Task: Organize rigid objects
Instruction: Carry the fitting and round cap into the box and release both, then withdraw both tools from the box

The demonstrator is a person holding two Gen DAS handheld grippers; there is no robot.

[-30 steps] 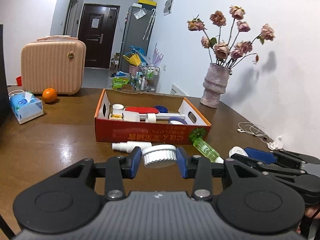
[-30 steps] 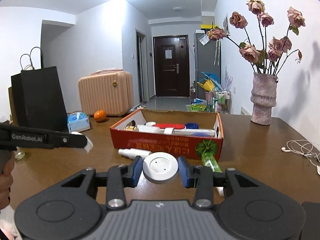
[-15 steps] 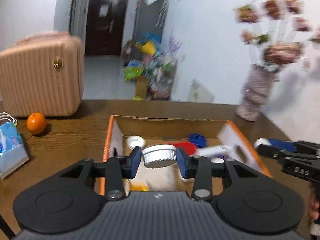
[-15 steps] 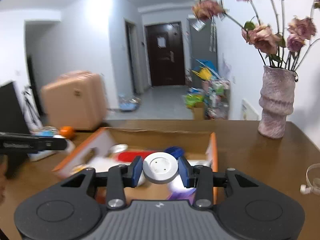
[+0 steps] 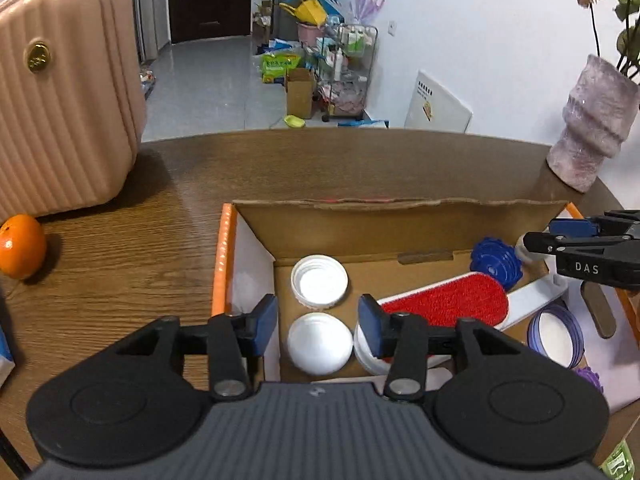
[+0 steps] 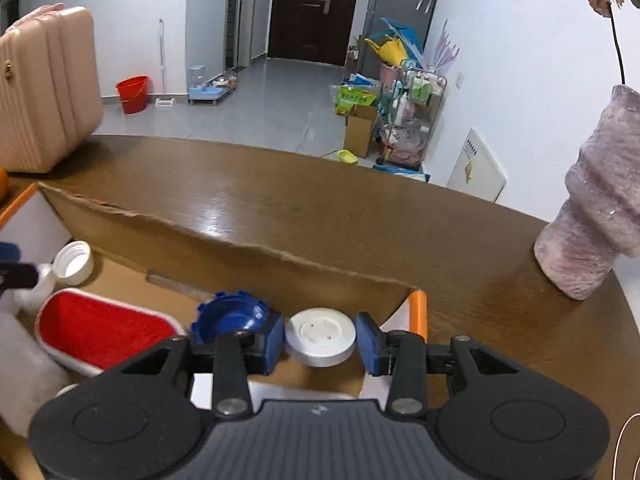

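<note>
My left gripper (image 5: 318, 322) is open above the left end of the orange cardboard box (image 5: 224, 264). The white ribbed cap (image 5: 320, 343) lies on the box floor below its jaws, beside another white cap (image 5: 319, 280). My right gripper (image 6: 320, 340) hangs over the box's right end (image 6: 418, 312) with a small gap on each side of the white round disc (image 6: 320, 338), so it looks open. The box also holds a red lint brush (image 5: 444, 300) and a blue cap (image 5: 496, 262). The right gripper also shows in the left wrist view (image 5: 560, 240).
A pink suitcase (image 5: 60, 92) and an orange (image 5: 20, 246) sit on the wooden table left of the box. A stone vase (image 5: 592, 128) stands at the far right. A purple-rimmed lid (image 5: 556, 334) lies in the box's right part.
Both grippers moved forward and down over the box. The left gripper opened and dropped the white ribbed cap inside. The right jaws have widened around the white disc.
</note>
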